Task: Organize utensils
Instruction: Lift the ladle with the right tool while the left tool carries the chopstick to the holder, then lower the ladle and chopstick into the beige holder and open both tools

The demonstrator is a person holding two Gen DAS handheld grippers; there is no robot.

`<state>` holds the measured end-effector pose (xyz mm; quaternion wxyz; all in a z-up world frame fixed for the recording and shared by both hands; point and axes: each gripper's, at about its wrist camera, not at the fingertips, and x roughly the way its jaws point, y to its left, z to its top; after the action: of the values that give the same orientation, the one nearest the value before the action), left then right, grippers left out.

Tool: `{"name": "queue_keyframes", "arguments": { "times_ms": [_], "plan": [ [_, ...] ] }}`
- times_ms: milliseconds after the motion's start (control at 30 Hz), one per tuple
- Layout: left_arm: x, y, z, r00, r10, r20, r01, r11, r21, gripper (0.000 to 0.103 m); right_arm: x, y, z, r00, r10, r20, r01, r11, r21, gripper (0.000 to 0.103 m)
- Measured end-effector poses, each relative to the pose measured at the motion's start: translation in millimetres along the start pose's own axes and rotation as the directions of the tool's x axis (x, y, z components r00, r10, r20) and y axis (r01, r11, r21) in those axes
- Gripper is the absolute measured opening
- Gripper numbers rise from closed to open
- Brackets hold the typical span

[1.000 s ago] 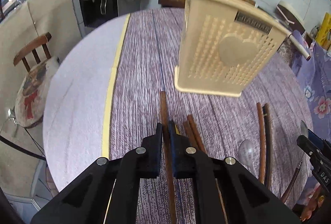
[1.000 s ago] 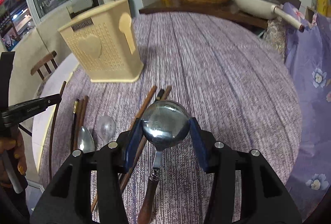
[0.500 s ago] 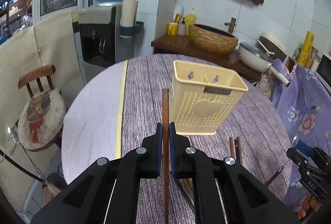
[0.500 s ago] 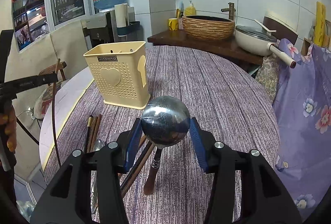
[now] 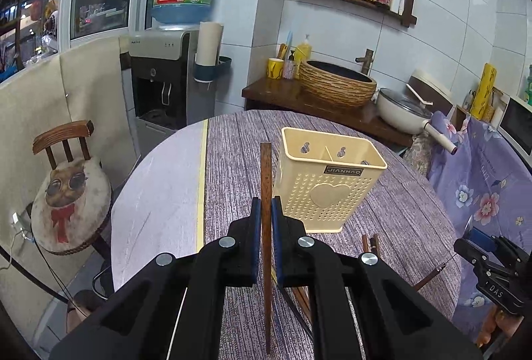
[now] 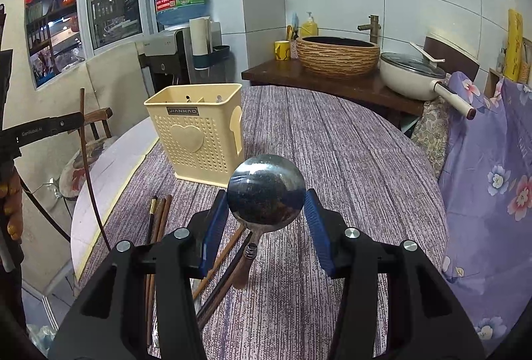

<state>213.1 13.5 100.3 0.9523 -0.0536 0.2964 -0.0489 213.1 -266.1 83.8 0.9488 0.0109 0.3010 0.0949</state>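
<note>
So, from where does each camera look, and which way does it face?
Left wrist: on the left gripper, looking over the chopstick it holds toward the holder.
Right wrist: on the right gripper, which holds a spoon; a hand shows at left.
Shared: holder, table, loose chopsticks.

Two wrist fisheyes, angled down along their fingers, both near the cream utensil holder (image 5: 327,182) (image 6: 198,132).

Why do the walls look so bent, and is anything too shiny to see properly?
Both wrist views use fisheye lenses, so wall tiles curve and corners go black. In the right view the spoon bowl mirrors the room; in the left view the chopstick stays sharp.
</note>
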Motion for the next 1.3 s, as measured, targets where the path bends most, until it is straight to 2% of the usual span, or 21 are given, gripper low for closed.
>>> {"name": "queue_keyframes", "arguments": {
  "times_ms": [233, 367, 500, 633, 767, 867, 1067, 1133, 1300],
  "plan": [
    [-11.7, 5.3, 11.4, 1.000, -0.016, 0.025, 0.017, 1.000, -0.010, 0.007, -3.1, 8.0, 14.6, 0.999, 0.035, 0.015, -0.034, 0.999, -0.014, 0.048],
    [-20.0, 5.8, 29.4, 0.998, -0.030, 0.048, 0.031, 0.999, -0.013, 0.007, -5.0, 13.7, 34.0, 0.997, 0.072, 0.037, -0.072, 0.997, -0.016, 0.048],
    [-35.3, -3.3, 64.0, 0.993, -0.064, 0.097, 0.065, 0.998, -0.006, 0.007, -9.8, 24.4, 71.7, 0.992, 0.086, 0.093, -0.083, 0.996, -0.037, 0.048],
    [-46.4, -15.4, 110.3, 0.985, -0.075, 0.155, 0.078, 0.997, -0.009, 0.007, -10.5, 35.9, 125.7, 0.984, 0.077, 0.159, -0.072, 0.997, -0.037, 0.048],
    [-52.6, -29.2, 149.2, 0.968, -0.041, 0.247, 0.047, 0.999, -0.019, 0.007, -8.4, 53.0, 177.0, 0.973, 0.027, 0.228, -0.015, 0.998, -0.054, 0.048],
    [-36.8, -38.9, 168.5, 0.961, -0.034, 0.273, 0.045, 0.998, -0.032, 0.007, 4.1, 62.5, 199.0, 0.971, -0.003, 0.241, 0.019, 0.998, -0.065, 0.048],
    [9.7, -50.0, 166.1, 0.962, -0.001, 0.275, 0.017, 0.998, -0.057, 0.007, 43.6, 79.0, 200.7, 0.975, -0.053, 0.217, 0.075, 0.993, -0.092, 0.048],
    [24.3, -48.8, 158.2, 0.966, 0.027, 0.256, -0.014, 0.998, -0.055, 0.007, 55.8, 80.7, 192.9, 0.976, -0.068, 0.205, 0.090, 0.991, -0.099, 0.048],
    [62.0, -34.5, 127.9, 0.986, 0.020, 0.168, -0.003, 0.995, -0.097, 0.007, 91.4, 79.3, 165.4, 0.989, -0.056, 0.135, 0.070, 0.992, -0.101, 0.048]
  ]
}}
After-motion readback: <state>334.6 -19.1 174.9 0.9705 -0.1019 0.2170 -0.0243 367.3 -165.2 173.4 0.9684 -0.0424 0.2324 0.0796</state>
